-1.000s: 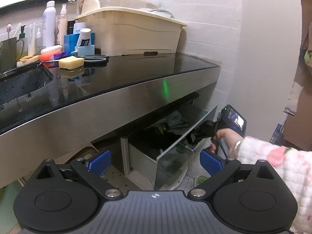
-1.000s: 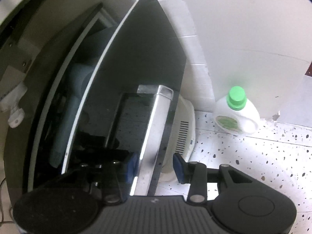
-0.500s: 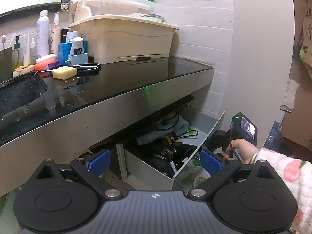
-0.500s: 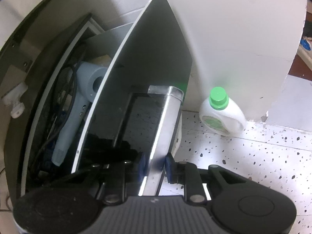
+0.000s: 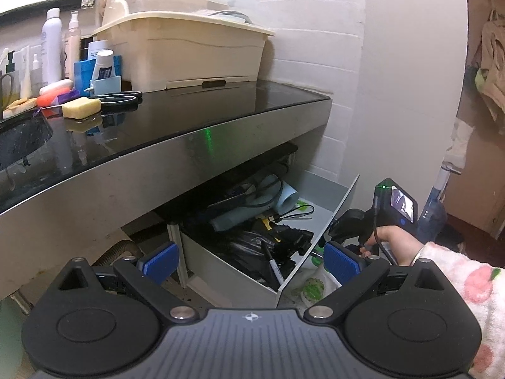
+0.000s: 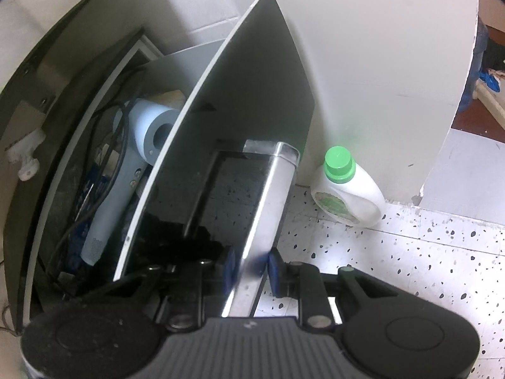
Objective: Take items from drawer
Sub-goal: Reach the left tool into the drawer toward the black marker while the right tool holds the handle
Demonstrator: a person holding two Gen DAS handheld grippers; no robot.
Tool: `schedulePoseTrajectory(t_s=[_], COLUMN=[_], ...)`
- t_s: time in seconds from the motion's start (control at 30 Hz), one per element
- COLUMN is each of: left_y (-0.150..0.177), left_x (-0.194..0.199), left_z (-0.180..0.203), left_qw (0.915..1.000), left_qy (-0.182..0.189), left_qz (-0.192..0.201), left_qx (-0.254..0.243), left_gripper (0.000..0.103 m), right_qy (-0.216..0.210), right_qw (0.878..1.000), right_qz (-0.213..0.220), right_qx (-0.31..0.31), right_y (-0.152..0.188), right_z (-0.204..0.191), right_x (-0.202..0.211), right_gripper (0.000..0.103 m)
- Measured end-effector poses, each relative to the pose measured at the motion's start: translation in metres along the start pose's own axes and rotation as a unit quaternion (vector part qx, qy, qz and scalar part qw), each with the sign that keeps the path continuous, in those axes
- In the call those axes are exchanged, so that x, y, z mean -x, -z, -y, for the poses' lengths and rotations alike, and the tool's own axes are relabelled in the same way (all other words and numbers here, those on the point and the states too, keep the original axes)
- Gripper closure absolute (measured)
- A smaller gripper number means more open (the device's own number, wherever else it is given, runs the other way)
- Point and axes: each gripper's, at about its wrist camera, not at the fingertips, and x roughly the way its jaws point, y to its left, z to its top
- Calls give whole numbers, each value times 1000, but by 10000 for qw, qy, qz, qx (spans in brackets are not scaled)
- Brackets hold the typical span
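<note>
**The drawer is open and full of stuff**

The right claw [image 6: 249, 268] is squeezing the shiny metal handle [image 6: 268, 195] on the front of the drawer [image 5: 318, 243]. Its two blue pads press on the handle from both sides. The drawer sits under the dark surface [image 5: 195, 120] and is pulled out, so you can look inside.

Inside the drawer lies a light blue hair dryer [image 6: 126, 170], with its round mouth pointing toward the drawer front. Black cords [image 5: 290, 213] curl around it. A black plastic bag [image 5: 249, 243] and a pen [image 5: 274, 267] lie nearer the front.

The left claw [image 5: 251, 259] hangs in the air in front of the drawer. Its blue fingers [image 5: 161, 258] are spread wide apart and it holds nothing.

On the floor [image 6: 410, 246] just beside the drawer stands a white bottle [image 6: 350, 195] with a green cap. It leans close to the white wall.

Up on the surface there is a big cream box [image 5: 189, 53], a yellow bar of soap [image 5: 81, 107], black scissors [image 5: 120, 97] and some tall bottles [image 5: 52, 50] by the sink [image 5: 22, 142].
</note>
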Motion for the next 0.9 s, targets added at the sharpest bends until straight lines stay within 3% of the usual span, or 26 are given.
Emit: schedulePoseTrajectory(t_s=[0.9], left_y=[-3], left_x=[-49], left_z=[-1], left_qw=[9991], left_qy=[138], left_qz=[-341], left_qx=[190], left_gripper=[4], right_qy=[-108], right_qw=[9999], right_qz=[123], right_qx=[5], right_y=[10], right_z=[26], right_x=[13], right_gripper=[80])
